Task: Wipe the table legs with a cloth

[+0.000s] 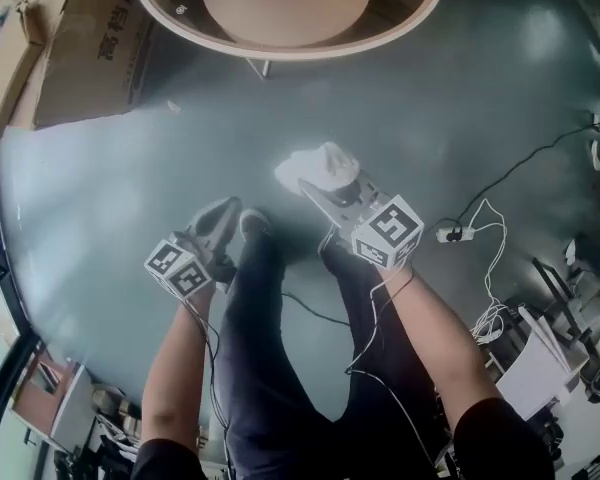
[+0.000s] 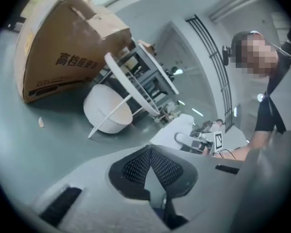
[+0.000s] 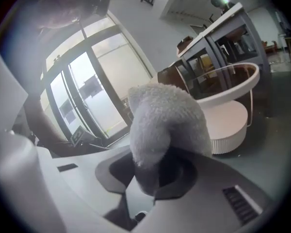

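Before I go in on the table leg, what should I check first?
1. Cloth clamped in right gripper: ok.
2. Left gripper shut, empty: ok.
3. Cloth touching a table leg: not ok, bare floor lies between.
4. Floor ahead free of clutter: ok; box sits off left.
5. Cables out of the path: ok, off right.
6. Which leg needs wiping: cannot tell.

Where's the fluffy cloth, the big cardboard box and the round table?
cloth (image 1: 320, 165): head view, middle of the white bunch.
cardboard box (image 1: 85, 53): head view, its brown printed side.
round table (image 1: 290, 51): head view, its pale near rim.
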Demonstrator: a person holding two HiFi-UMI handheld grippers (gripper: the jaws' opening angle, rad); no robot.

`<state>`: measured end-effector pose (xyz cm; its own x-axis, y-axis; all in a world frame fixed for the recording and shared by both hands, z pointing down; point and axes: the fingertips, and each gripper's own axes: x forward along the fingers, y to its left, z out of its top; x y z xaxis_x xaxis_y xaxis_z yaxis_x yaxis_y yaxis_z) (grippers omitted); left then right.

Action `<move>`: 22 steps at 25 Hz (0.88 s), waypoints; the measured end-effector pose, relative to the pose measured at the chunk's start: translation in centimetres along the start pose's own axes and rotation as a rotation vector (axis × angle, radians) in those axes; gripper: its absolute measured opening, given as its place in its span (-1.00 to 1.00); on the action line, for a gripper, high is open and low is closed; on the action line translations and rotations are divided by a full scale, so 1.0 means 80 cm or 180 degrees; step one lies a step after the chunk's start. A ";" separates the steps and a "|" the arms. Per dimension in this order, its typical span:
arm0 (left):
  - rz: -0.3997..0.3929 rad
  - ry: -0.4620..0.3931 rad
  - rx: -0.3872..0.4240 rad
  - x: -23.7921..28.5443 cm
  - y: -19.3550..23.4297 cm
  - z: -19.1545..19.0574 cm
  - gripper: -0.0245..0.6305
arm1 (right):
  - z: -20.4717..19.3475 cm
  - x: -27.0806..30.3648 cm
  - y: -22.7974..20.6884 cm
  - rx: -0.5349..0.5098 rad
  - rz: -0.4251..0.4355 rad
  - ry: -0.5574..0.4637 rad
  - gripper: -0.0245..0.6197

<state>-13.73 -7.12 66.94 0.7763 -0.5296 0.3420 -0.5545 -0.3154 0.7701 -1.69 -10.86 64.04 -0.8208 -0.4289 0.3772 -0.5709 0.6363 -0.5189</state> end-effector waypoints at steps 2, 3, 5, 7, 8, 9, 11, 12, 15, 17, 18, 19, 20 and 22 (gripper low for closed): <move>-0.0188 0.0132 0.0168 -0.030 -0.075 0.016 -0.91 | 0.041 -0.041 0.048 0.0050 -0.0038 -0.0089 -0.68; -0.0285 0.0171 0.0237 -0.046 -0.112 0.032 -0.91 | 0.064 -0.058 0.073 0.0074 -0.0059 -0.0123 -0.68; -0.0476 0.0189 0.0378 -0.079 -0.185 0.077 -0.91 | 0.116 -0.089 0.123 0.0100 -0.0077 -0.0187 -0.68; -0.0649 0.0119 0.0569 -0.109 -0.256 0.134 -0.91 | 0.176 -0.120 0.171 0.0067 -0.0037 -0.0282 -0.68; -0.0728 0.0057 0.0671 -0.124 -0.291 0.166 -0.91 | 0.207 -0.136 0.195 0.0050 -0.0012 -0.0342 -0.68; -0.0804 -0.0016 0.0769 -0.139 -0.326 0.196 -0.91 | 0.238 -0.154 0.218 0.0043 0.0004 -0.0402 -0.68; -0.0954 -0.0165 0.0959 -0.172 -0.394 0.249 -0.91 | 0.293 -0.191 0.265 -0.0046 0.0023 -0.0473 -0.68; -0.1020 -0.0225 0.1056 -0.190 -0.427 0.270 -0.91 | 0.314 -0.210 0.290 -0.0123 0.0030 -0.0479 -0.68; -0.1179 -0.0368 0.1324 -0.240 -0.521 0.307 -0.91 | 0.368 -0.265 0.361 -0.0346 0.0049 -0.0522 -0.68; -0.1236 -0.0483 0.1458 -0.264 -0.576 0.319 -0.91 | 0.404 -0.299 0.397 -0.0546 0.0092 -0.0631 -0.68; -0.1246 -0.0545 0.1512 -0.275 -0.600 0.322 -0.91 | 0.420 -0.315 0.412 -0.0629 0.0116 -0.0694 -0.68; -0.1230 -0.0586 0.1553 -0.285 -0.620 0.321 -0.91 | 0.434 -0.332 0.426 -0.0703 0.0136 -0.0751 -0.68; -0.1191 -0.0606 0.1571 -0.294 -0.639 0.318 -0.91 | 0.445 -0.349 0.438 -0.0763 0.0153 -0.0800 -0.68; -0.1113 -0.0601 0.1521 -0.309 -0.675 0.301 -0.91 | 0.459 -0.391 0.462 -0.0813 0.0189 -0.0907 -0.68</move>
<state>-10.22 4.07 3.91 0.8940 -0.4476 -0.0218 -0.3838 -0.7899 0.4783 2.20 2.53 4.91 -0.8447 -0.5247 0.1054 -0.5291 0.7891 -0.3120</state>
